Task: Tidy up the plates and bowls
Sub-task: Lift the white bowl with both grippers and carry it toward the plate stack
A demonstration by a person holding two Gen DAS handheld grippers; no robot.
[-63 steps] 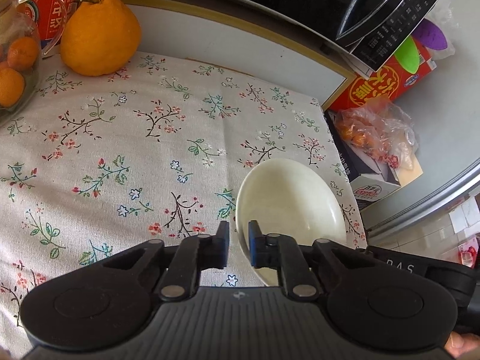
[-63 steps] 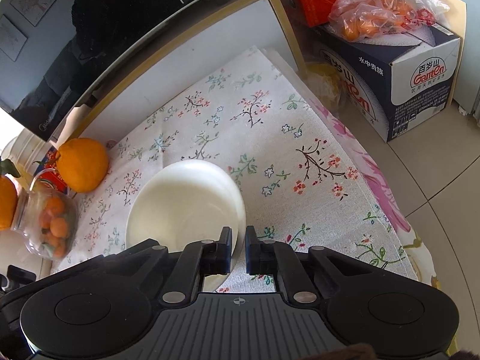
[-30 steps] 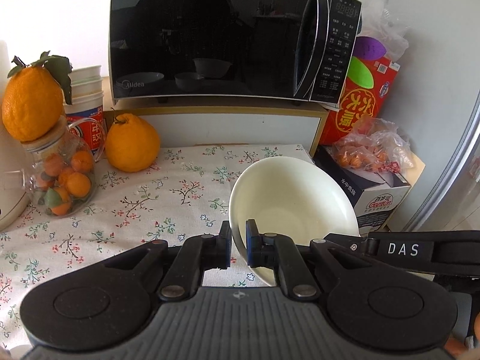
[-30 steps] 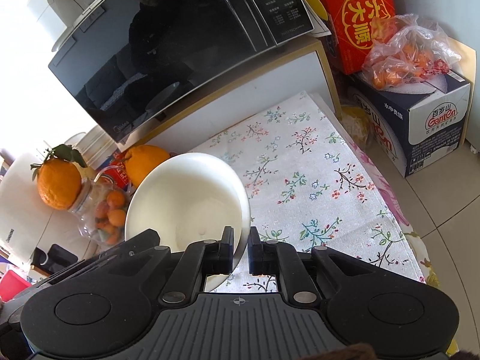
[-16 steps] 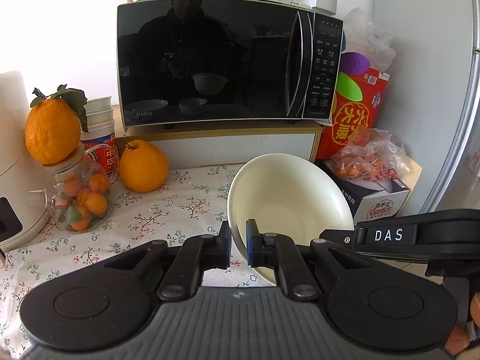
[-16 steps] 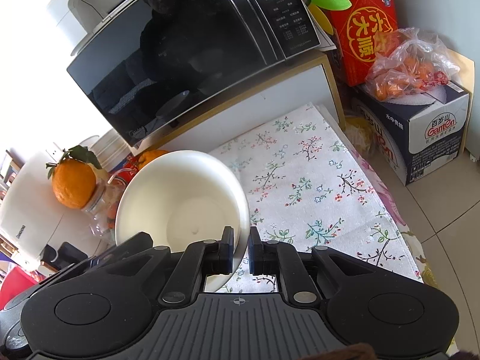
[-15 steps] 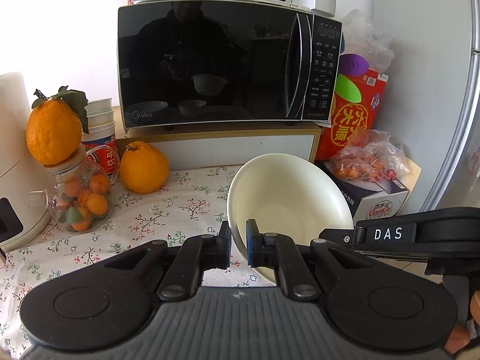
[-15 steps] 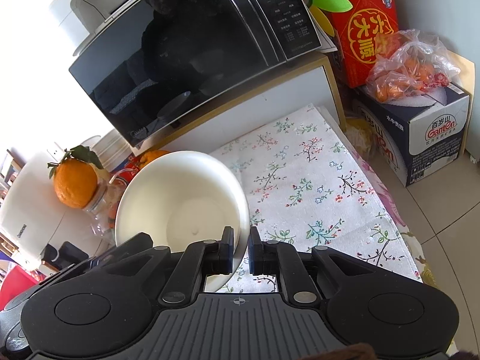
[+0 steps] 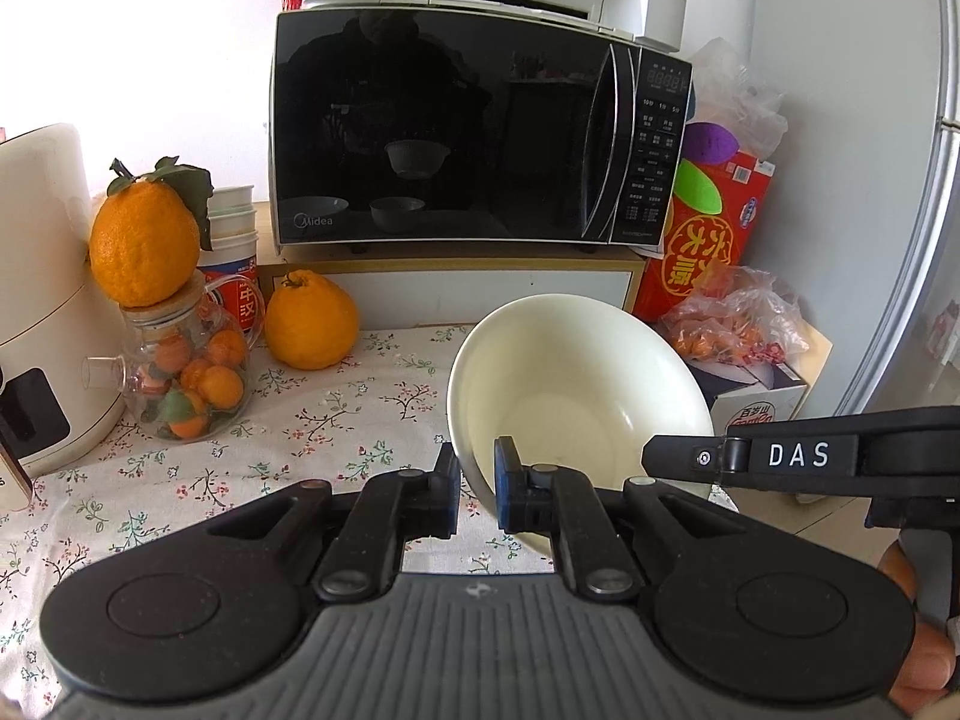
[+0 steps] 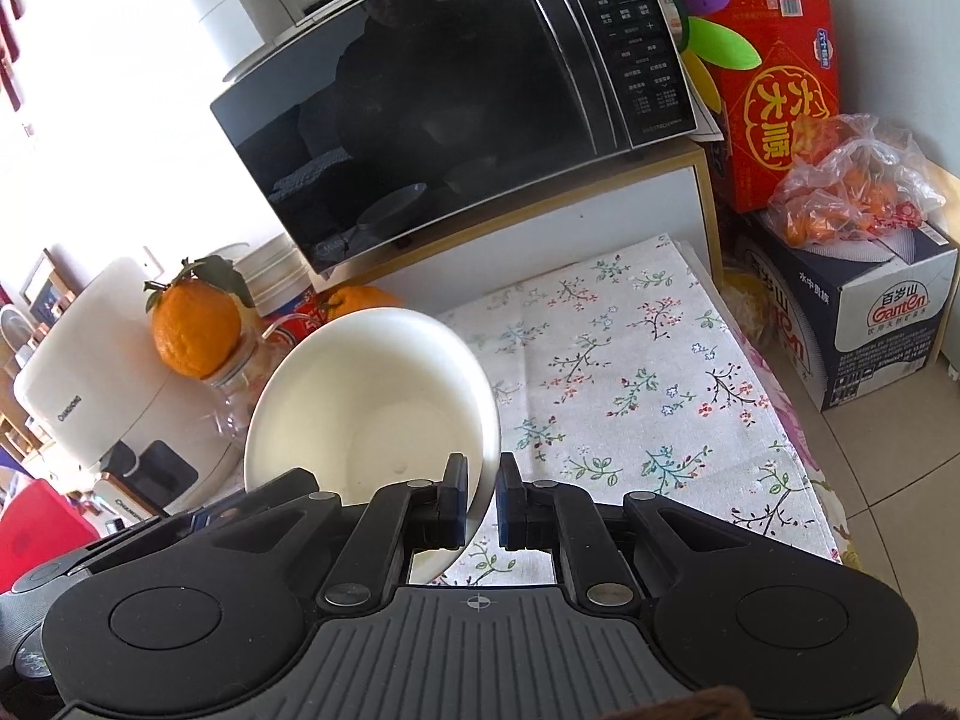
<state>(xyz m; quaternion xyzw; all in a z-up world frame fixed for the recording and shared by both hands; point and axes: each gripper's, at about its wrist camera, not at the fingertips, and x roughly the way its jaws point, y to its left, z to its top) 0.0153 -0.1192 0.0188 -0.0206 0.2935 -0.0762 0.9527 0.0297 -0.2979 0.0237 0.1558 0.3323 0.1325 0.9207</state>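
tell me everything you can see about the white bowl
The white bowl is plain, glossy and cream-white, ceramic by its look, deep with a thin rim, and empty. It is held above the floral tablecloth, tipped so its opening faces the cameras. The left hand-held gripper is shut on its rim at one side; the right hand-held gripper is shut on the opposite side. Nothing else touches it. The microwave stands behind it.
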